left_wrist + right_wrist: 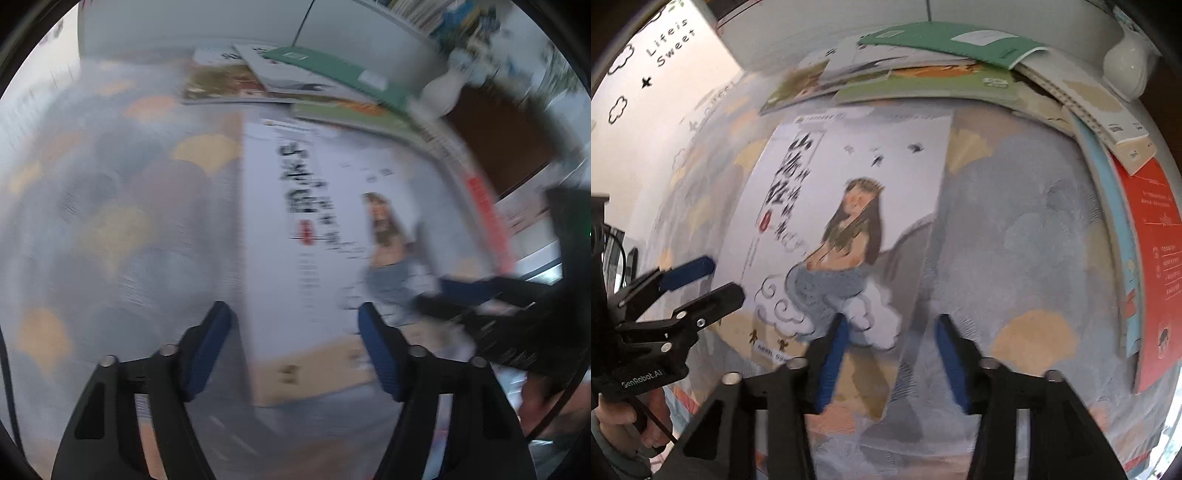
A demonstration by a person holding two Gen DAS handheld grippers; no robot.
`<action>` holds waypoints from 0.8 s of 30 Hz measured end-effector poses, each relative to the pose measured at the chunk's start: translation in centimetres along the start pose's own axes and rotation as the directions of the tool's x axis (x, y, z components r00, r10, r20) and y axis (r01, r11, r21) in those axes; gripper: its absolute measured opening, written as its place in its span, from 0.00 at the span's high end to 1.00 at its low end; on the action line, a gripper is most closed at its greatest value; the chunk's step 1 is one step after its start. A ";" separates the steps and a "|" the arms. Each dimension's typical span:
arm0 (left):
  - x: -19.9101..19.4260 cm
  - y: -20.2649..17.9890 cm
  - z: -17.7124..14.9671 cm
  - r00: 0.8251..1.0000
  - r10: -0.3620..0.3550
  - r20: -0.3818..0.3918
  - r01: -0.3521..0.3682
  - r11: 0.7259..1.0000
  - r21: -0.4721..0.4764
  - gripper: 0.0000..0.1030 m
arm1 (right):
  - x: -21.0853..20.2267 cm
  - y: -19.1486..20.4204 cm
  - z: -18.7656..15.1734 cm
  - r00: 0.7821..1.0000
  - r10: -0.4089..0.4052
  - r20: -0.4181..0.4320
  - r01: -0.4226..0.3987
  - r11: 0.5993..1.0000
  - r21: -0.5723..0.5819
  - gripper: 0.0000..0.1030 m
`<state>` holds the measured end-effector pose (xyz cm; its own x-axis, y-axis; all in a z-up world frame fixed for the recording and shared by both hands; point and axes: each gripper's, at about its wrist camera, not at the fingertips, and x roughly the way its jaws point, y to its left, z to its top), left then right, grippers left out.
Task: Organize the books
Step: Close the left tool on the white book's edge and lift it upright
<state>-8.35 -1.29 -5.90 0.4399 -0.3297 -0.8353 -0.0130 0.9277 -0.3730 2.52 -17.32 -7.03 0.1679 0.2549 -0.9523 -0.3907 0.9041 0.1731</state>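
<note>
1. The left gripper (295,343) had its jaws parted, nothing between them. They hung over the near-left edge of the white book (332,240), which showed at about one o'clock from them in the left wrist view. No contact could be confirmed through the blur.

2. The right gripper (890,354) also had its jaws apart and empty. They stood over the book's lower right corner, not pressing on it.

3. In the right wrist view, the left gripper appeared at nine o'clock, its blue-padded fingers (689,271) just beside the book's left edge.

4. The white book, with black brush lettering and a painted long-haired figure on its cover, lay flat and alone on the patterned cloth (1015,240) that covered the surface; whether that was a bed or a worktop could not be told.

5. At twelve o'clock lay a loose pile of books (923,85), a green book (953,42) on top. At three o'clock a red book (1156,258) lay over a pale blue one.

6. Judged step: the white book seemed freshly set down or about to be taken, with both grippers around it.

7. The next move likely called for closing on a book edge cleanly, since a flat cover on soft cloth offered little to pinch.
</note>
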 end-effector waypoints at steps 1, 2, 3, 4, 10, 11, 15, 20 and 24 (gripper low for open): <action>-0.5 0.3 0.1 0.999 -0.031 0.010 0.031 0.999 -0.038 0.38 | -0.2 0.2 -0.4 1.000 0.018 0.008 -0.018 1.000 -0.007 0.60; -1.5 0.6 0.2 0.994 -0.097 0.046 0.101 0.991 -0.088 0.38 | -0.3 0.4 -0.7 1.000 0.017 0.016 -0.017 1.000 -0.015 0.60; -2.4 0.7 0.3 0.984 -0.158 0.077 0.166 0.980 -0.112 0.38 | -0.3 0.4 -0.9 1.000 0.000 0.025 0.001 1.000 -0.022 0.60; -3.4 0.7 0.6 0.965 -0.237 0.112 0.250 0.959 -0.131 0.38 | -0.4 0.3 -1.1 1.000 -0.001 0.029 0.001 1.000 -0.026 0.60; -3.2 -0.7 2.0 0.936 -0.315 0.154 0.337 0.931 -0.141 0.45 | 0.2 -2.1 -1.0 0.990 0.136 0.024 -0.138 0.988 0.070 0.60; -2.6 -0.5 2.0 0.950 -0.277 0.145 0.297 0.943 -0.147 0.48 | 0.1 -2.4 -1.0 0.988 0.150 0.026 -0.152 0.985 0.083 0.60; 0.2 1.0 1.4 0.976 -0.208 0.070 0.219 0.953 -0.208 0.87 | -0.3 -3.4 -1.7 0.985 0.166 0.036 -0.169 0.981 0.096 0.60; 1.4 -0.1 1.4 0.978 -0.204 0.041 0.208 0.957 -0.201 0.89 | -0.6 -2.7 -1.9 0.985 0.169 0.038 -0.172 0.980 0.097 0.59; 0.0 -0.8 2.5 0.932 -0.354 0.081 0.363 0.900 -0.243 0.88 | -0.6 -3.9 -2.2 0.969 0.246 0.009 -0.244 0.957 0.155 0.51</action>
<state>-6.12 -1.55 -4.60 0.4868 -0.6214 -0.6139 -0.0704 0.6726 -0.7367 1.94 -21.81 -7.70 0.0752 0.4727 -0.8780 -0.2742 0.8564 0.4375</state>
